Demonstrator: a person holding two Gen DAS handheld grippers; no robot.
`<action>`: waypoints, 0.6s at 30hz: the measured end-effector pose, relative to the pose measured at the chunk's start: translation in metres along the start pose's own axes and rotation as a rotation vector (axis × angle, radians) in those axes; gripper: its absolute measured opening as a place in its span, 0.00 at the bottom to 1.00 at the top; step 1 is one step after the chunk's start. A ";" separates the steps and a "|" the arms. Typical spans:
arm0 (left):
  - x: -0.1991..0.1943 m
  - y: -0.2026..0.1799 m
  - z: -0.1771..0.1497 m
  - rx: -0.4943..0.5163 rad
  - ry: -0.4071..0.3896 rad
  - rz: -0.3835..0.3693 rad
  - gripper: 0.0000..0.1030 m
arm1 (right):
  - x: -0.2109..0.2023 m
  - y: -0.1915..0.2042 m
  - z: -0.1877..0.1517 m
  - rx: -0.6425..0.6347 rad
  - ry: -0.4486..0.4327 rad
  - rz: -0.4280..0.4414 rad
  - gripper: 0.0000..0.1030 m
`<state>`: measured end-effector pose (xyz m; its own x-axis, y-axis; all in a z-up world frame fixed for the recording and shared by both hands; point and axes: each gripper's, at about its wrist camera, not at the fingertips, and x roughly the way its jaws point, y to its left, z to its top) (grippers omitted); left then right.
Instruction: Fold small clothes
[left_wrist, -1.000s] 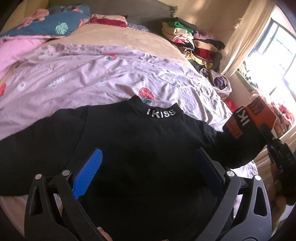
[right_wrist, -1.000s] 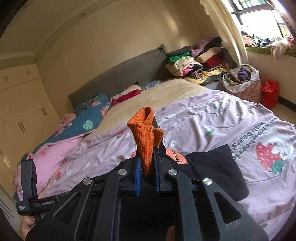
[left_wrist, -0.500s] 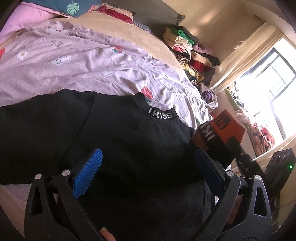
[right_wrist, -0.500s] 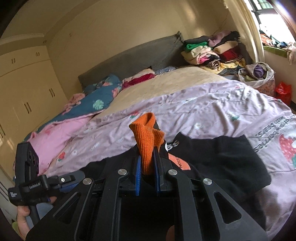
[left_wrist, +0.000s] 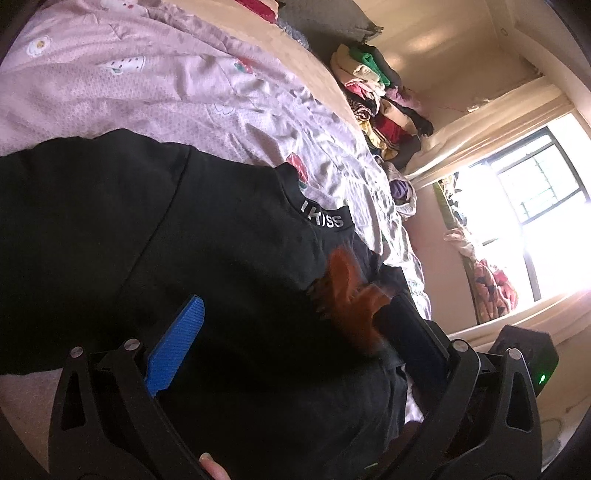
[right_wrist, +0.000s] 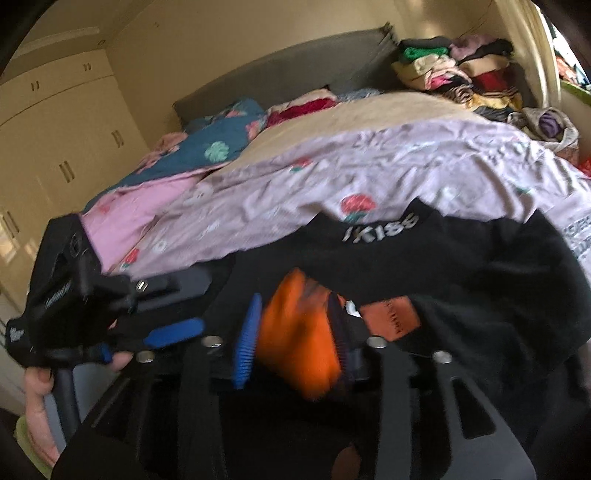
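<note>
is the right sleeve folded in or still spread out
Folded in: the orange cuff lies over the black top's chest, between the right gripper's just-opened jaws.

Orange cuff smeared by motion blur; contact with pads unreadable. Black top cut off at left and bottom picture edges, hem hidden behind gripper frame. Small print on brown patch illegible.

A top is being spread on a quilt at the near edge of a bed. A cuff is being laid on the top, near its collar. Pillows are being kept at the far left, stacked clothes at the far right, and a wardrobe left of the bed.
</note>
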<state>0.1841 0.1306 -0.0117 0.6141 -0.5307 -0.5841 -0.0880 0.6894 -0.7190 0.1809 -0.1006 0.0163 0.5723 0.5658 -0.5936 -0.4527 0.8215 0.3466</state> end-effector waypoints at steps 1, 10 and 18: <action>0.001 0.002 0.000 -0.007 0.007 -0.008 0.91 | -0.001 0.002 -0.003 -0.009 0.012 0.010 0.53; 0.024 -0.003 -0.011 0.050 0.084 0.017 0.91 | -0.028 -0.026 -0.017 0.040 0.014 -0.027 0.54; 0.061 -0.019 -0.034 0.150 0.156 0.105 0.48 | -0.067 -0.081 -0.009 0.141 -0.089 -0.151 0.54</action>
<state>0.1966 0.0680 -0.0463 0.4782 -0.5140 -0.7122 -0.0201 0.8043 -0.5939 0.1730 -0.2060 0.0212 0.6873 0.4342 -0.5823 -0.2604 0.8957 0.3605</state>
